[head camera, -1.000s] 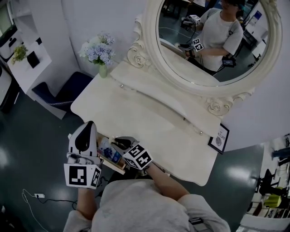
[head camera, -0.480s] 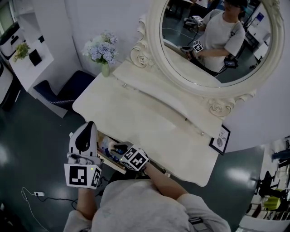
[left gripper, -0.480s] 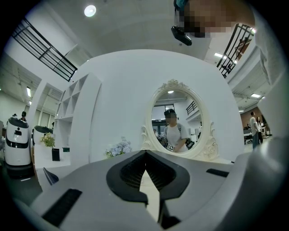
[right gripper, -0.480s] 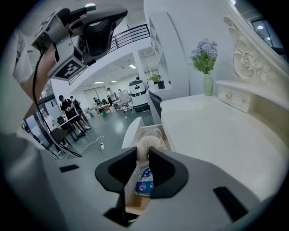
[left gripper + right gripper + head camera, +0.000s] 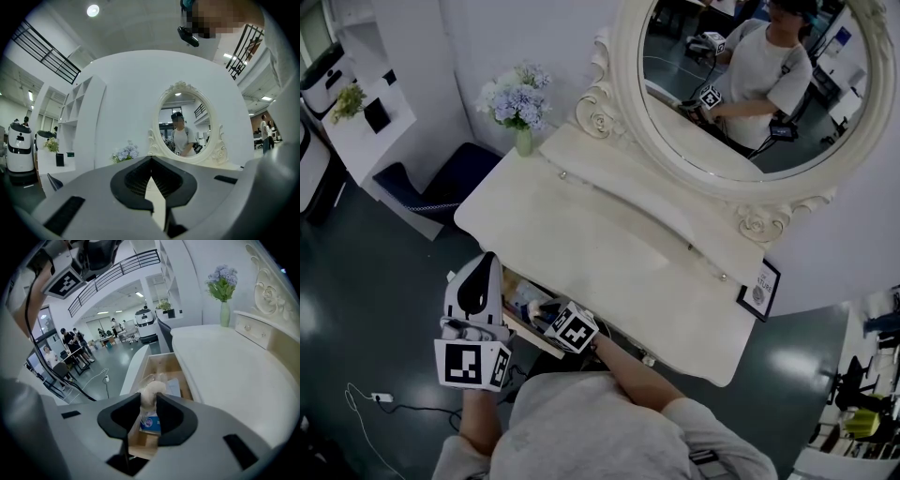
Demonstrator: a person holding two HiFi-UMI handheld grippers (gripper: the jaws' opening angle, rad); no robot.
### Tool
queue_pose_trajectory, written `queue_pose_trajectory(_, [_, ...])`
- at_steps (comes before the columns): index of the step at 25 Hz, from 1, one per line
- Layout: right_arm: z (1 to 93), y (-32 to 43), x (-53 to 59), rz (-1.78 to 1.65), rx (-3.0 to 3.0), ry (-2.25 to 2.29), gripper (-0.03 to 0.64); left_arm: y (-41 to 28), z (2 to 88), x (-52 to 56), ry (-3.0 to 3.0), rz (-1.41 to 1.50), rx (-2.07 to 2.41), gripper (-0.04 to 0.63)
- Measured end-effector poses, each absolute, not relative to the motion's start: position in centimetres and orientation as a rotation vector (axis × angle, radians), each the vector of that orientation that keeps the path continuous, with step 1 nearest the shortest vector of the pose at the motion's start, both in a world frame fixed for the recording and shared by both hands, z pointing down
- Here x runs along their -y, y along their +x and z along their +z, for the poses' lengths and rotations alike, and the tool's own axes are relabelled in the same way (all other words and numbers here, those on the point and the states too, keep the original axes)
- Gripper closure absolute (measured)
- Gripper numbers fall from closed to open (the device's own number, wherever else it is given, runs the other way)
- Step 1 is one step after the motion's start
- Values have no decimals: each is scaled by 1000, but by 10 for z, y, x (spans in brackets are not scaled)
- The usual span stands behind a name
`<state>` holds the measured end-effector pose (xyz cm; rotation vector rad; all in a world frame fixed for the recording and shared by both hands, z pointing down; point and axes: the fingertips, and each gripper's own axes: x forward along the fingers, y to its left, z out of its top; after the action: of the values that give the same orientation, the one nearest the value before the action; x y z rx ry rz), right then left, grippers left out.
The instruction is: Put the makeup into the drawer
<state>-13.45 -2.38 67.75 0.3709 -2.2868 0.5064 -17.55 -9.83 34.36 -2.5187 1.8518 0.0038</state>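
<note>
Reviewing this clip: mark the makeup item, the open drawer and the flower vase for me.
makeup item (image 5: 150, 391), right gripper view, on its pale upper end.
open drawer (image 5: 161, 365), right gripper view, on the bare wooden floor at its far end.
flower vase (image 5: 225, 315), right gripper view, on the vase body below the blooms.

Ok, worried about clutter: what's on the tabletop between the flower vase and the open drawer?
Nothing; tabletop between flower vase and drawer is bare, in head and right gripper views.

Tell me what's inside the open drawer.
A blue-and-white packet, clear wrapping and a pale puff between the right gripper's just-opening jaws. Those jaws cover the drawer's near end.
</note>
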Motion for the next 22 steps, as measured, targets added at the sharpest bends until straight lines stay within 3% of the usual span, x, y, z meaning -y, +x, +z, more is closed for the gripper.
queue_pose_trajectory(22, [697,-130,28,549,2228,423,460,-181,346,99,-2517,-5,-1864,581])
